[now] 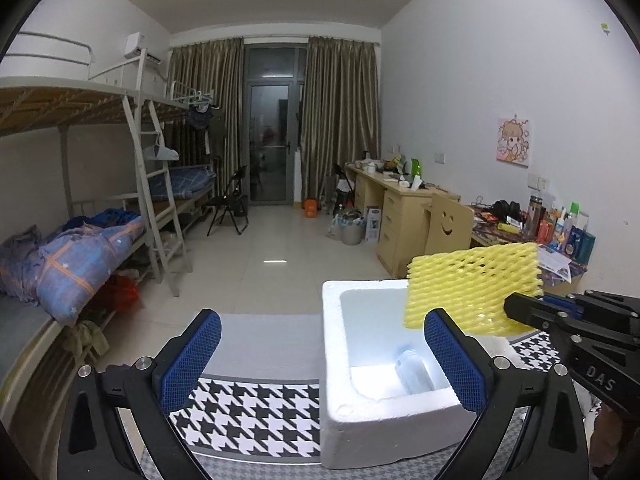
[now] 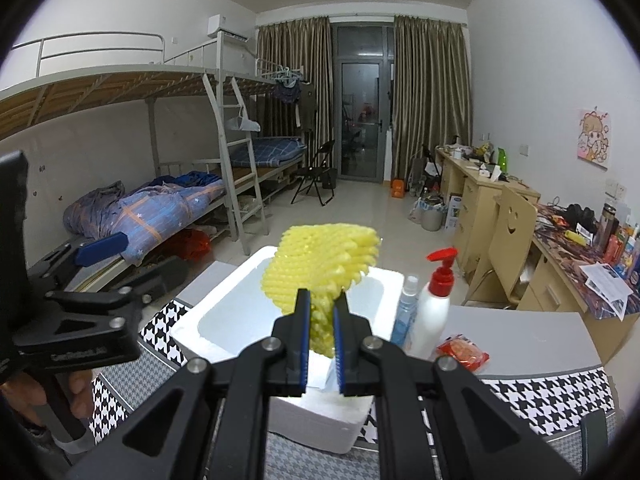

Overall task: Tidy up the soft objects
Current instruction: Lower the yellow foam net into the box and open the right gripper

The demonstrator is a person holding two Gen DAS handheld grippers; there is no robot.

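Observation:
A yellow foam net sleeve (image 2: 324, 264) hangs above the white foam box (image 2: 224, 300), with my right gripper (image 2: 322, 344) shut on its lower end. In the left wrist view the same yellow foam net sleeve (image 1: 472, 284) floats over the white foam box (image 1: 332, 328), pinched by the right gripper (image 1: 520, 314) that enters from the right. My left gripper (image 1: 320, 364) stands wide open with nothing between its blue pads, its right finger in front of the box. A pale plastic item (image 1: 412, 368) lies inside the box.
The houndstooth-covered table (image 1: 248, 412) carries the box. Right of the box stand a white pump bottle with a red top (image 2: 432, 312), a blue spray bottle (image 2: 404, 312) and a red packet (image 2: 462, 350). Bunk beds line the left wall, cluttered desks the right.

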